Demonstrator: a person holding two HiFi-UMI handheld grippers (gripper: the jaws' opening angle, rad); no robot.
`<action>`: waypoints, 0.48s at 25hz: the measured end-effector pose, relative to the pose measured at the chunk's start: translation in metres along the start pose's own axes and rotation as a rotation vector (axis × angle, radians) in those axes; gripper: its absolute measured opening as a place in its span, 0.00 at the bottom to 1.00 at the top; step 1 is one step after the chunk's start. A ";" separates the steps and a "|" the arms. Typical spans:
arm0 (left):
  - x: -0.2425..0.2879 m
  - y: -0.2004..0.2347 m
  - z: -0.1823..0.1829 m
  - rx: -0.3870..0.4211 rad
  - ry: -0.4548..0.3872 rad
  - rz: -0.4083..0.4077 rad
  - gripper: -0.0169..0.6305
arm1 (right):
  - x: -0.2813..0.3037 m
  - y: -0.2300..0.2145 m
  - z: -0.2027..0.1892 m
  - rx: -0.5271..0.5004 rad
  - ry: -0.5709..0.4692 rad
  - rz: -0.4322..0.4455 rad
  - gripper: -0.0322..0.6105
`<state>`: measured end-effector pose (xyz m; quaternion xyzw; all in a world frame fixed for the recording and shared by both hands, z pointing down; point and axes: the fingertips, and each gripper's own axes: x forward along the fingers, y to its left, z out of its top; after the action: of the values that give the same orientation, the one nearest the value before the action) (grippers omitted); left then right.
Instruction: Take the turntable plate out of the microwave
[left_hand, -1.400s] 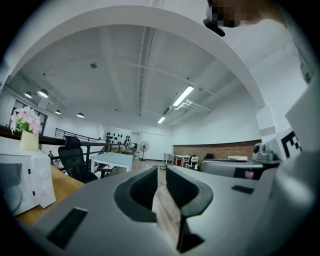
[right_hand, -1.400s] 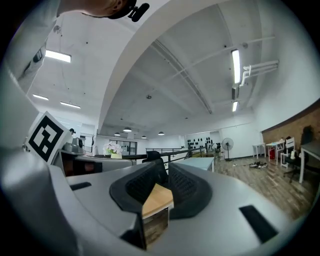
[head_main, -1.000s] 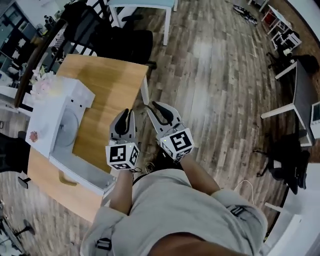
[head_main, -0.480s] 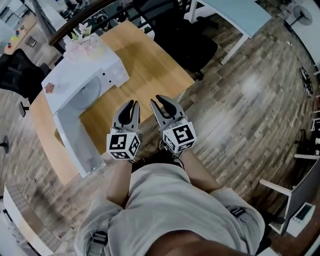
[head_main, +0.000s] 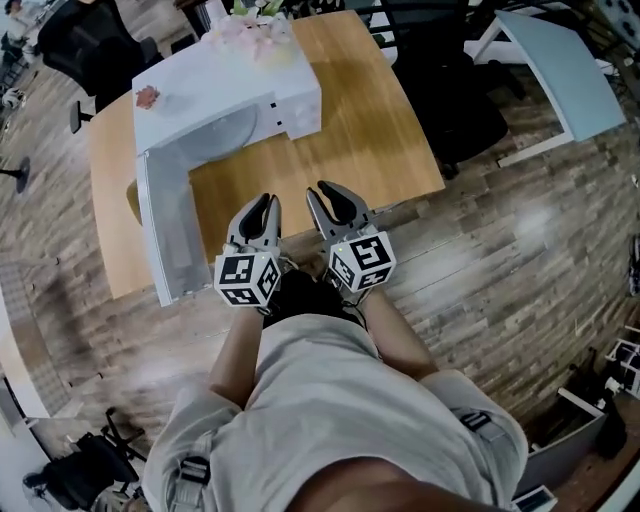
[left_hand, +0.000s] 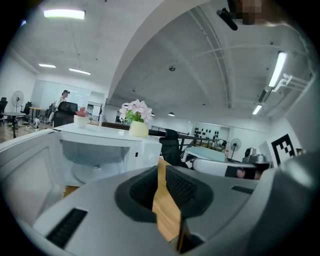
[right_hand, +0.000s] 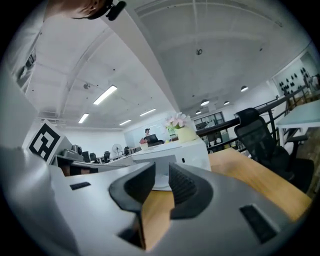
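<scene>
Turntable plate (head_main: 216, 130) lies inside the white microwave (head_main: 235, 85), whose door (head_main: 165, 230) hangs open, on the wooden table (head_main: 365, 120) — well ahead of both tools. Left gripper (head_main: 262, 203) and right gripper (head_main: 328, 192) hover side by side at the table's near edge, jaws slightly parted and empty — the right's gap a little wider.

the microwave (head_main: 250, 90) is seen in white, and the turntable plate (head_main: 220, 132) inside it appears pale grey, though it is poorly seen from above. the table (head_main: 370, 120) is shown in warm light wood and the floor (head_main: 500, 250) in streaked grey-brown planks. the left gripper (head_main: 262, 202) and right gripper (head_main: 326, 190) are finished in grey with black ribbed pads (right_hand: 184, 187), their cubes (head_main: 247, 280) patterned with black squares on white, and the flowers (head_main: 250, 25) are coloured pink and white, their pot (left_hand: 138, 129) cream.
</scene>
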<state>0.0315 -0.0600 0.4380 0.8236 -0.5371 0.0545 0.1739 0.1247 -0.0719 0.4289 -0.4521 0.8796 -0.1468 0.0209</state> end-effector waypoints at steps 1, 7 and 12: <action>0.000 0.010 -0.002 -0.017 0.000 0.017 0.12 | 0.009 0.004 -0.006 0.009 0.017 0.015 0.19; 0.009 0.072 -0.009 -0.122 -0.005 0.095 0.12 | 0.062 0.016 -0.033 0.040 0.120 0.067 0.19; 0.027 0.122 -0.012 -0.198 -0.010 0.122 0.12 | 0.111 0.018 -0.054 0.090 0.200 0.081 0.19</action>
<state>-0.0662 -0.1235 0.4840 0.7685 -0.5898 0.0076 0.2480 0.0363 -0.1382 0.4860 -0.3980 0.8873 -0.2295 -0.0409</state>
